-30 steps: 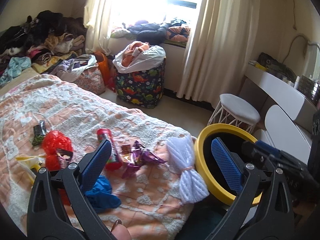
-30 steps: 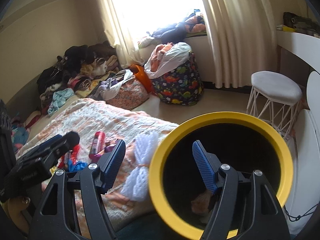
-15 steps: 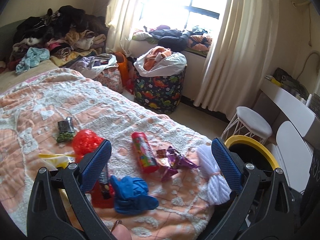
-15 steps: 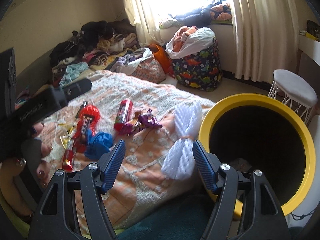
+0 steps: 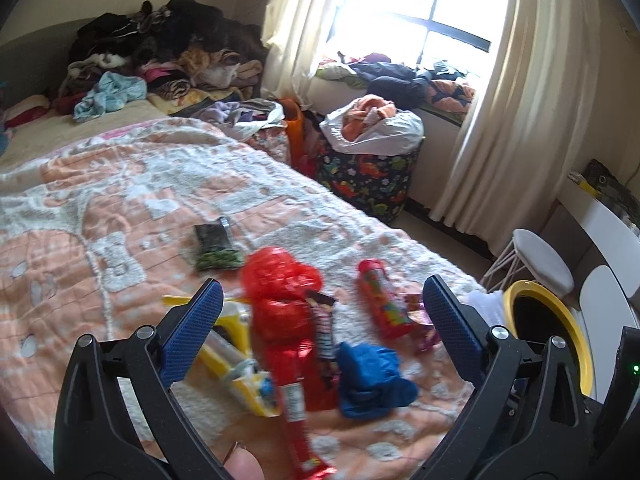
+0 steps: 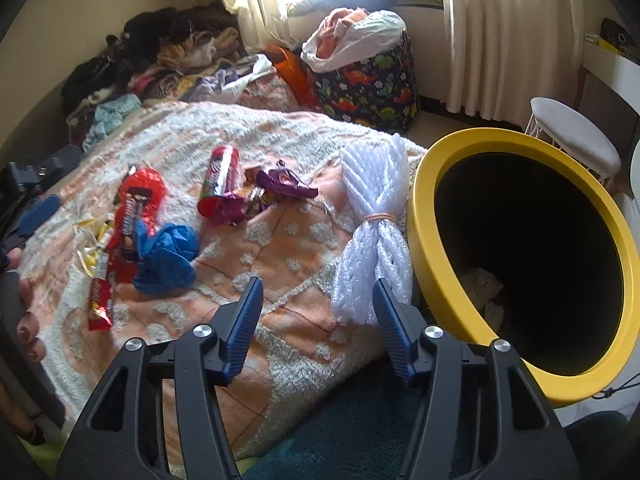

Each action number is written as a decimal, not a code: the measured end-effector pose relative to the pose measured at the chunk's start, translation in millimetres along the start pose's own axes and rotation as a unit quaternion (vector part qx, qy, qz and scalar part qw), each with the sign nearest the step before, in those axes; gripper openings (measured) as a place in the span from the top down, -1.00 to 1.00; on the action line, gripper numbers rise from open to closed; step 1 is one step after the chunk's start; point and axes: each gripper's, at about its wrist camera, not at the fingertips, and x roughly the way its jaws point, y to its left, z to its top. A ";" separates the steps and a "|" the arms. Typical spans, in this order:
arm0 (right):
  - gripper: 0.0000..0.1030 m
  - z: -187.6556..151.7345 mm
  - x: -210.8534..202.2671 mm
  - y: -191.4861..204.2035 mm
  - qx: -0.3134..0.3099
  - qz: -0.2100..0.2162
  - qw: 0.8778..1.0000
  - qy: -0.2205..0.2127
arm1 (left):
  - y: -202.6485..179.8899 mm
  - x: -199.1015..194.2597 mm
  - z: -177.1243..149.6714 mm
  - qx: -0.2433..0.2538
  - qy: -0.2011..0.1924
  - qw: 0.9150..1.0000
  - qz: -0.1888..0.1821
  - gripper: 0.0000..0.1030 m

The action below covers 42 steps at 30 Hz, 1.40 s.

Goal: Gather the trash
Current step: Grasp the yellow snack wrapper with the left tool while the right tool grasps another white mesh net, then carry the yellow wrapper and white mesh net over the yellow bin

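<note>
Right wrist view: my right tool [image 6: 316, 300] hangs empty, its jaws just narrowed, above the white foam-net bundle tied with a rubber band [image 6: 374, 236]. It lies lengthwise on the bed's peach-and-white blanket [image 6: 280, 248], beside the yellow-rimmed black bin [image 6: 424, 240]. Since half a second ago I've dropped closer. My left tool [image 5: 320, 316] gapes wide, empty.

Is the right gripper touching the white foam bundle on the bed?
Apart. In the right wrist view, bare blanket shows between the open right gripper fingers, and the white foam bundle lies beyond them.
</note>
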 end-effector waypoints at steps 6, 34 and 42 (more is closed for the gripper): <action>0.51 8.5 29.4 6.7 -0.007 -0.034 0.998 0.048 | 39.0 0.8 -7.4 -0.026 0.016 0.999 0.025 -0.78; 0.88 19.1 -22.8 42.6 -0.045 0.134 0.989 -0.046 | 89.0 27.2 -24.9 -0.150 0.080 0.985 -0.008 0.32; 0.88 22.3 -42.9 49.6 -0.055 0.151 0.985 -0.068 | 77.9 -1.5 2.9 -0.135 0.030 0.990 -0.023 0.34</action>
